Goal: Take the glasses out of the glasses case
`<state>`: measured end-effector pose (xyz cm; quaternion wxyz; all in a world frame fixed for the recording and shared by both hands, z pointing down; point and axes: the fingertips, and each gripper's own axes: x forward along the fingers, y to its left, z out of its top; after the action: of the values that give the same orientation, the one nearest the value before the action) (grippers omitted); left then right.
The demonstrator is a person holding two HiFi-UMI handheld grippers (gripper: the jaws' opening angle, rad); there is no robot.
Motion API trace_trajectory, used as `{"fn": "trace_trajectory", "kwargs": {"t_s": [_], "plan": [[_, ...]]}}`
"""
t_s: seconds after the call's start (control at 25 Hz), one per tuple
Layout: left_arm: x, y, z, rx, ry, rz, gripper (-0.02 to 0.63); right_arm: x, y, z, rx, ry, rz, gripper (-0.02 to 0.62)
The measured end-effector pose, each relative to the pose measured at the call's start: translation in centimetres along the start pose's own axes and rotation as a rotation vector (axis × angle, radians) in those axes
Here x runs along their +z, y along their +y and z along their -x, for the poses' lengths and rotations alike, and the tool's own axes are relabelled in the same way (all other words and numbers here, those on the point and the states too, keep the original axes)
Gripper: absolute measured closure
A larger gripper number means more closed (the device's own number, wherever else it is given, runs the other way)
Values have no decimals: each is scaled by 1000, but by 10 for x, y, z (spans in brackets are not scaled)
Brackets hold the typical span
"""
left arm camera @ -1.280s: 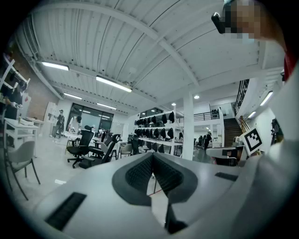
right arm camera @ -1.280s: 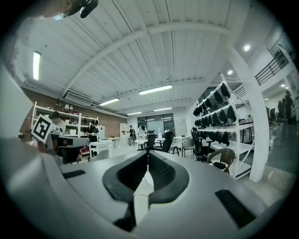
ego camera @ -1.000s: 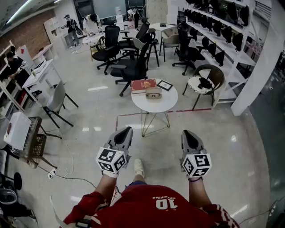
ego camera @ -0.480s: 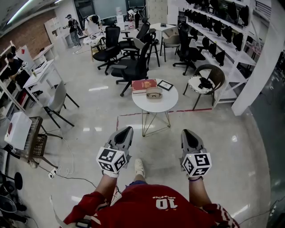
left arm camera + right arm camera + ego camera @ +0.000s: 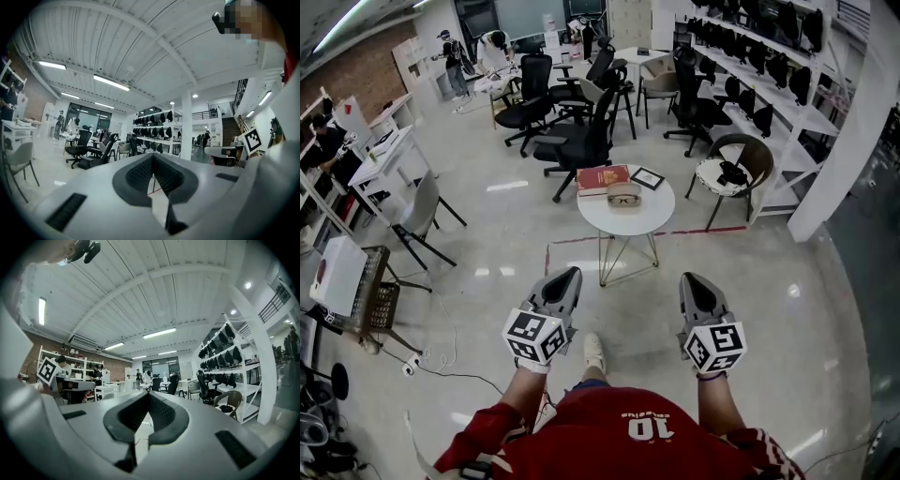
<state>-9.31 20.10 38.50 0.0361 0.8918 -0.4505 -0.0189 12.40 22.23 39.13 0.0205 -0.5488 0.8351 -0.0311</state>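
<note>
White and round, the counter (image 5: 652, 217) far ahead carries the glasses case (image 5: 623, 197), which is set near its middle, with a red book (image 5: 602, 179) at its far left and a small black-framed picture (image 5: 647, 179) at its far right. Nothing of the task is judged to be done. Dark glasses (image 5: 623, 200) appear to lie in the tan case, though from this far off it cannot be told whether a lid is raised. The whole job is left: the counter must be approached, the case steadied and, if shut, opened, and the glasses lifted clear. The case is seen lying flat with its long axis running left to right across the counter, one long side turned to the near edge. Which way it opens cannot be made out. The left tool (image 5: 568, 274) and the right tool (image 5: 693, 279) are held level over the floor, well apart from the counter, each with its jaws pressed together on nothing.
</note>
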Motion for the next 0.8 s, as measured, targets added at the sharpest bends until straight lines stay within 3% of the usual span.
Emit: {"fn": "trace_trajectory", "kwargs": {"t_s": [0.36, 0.8], "plan": [[-2, -6, -3, 2, 3, -16, 598, -4, 1, 4, 51, 26, 0, 580], [-11, 9, -13, 19, 29, 8, 598, -9, -14, -14, 8, 22, 33, 580]]}}
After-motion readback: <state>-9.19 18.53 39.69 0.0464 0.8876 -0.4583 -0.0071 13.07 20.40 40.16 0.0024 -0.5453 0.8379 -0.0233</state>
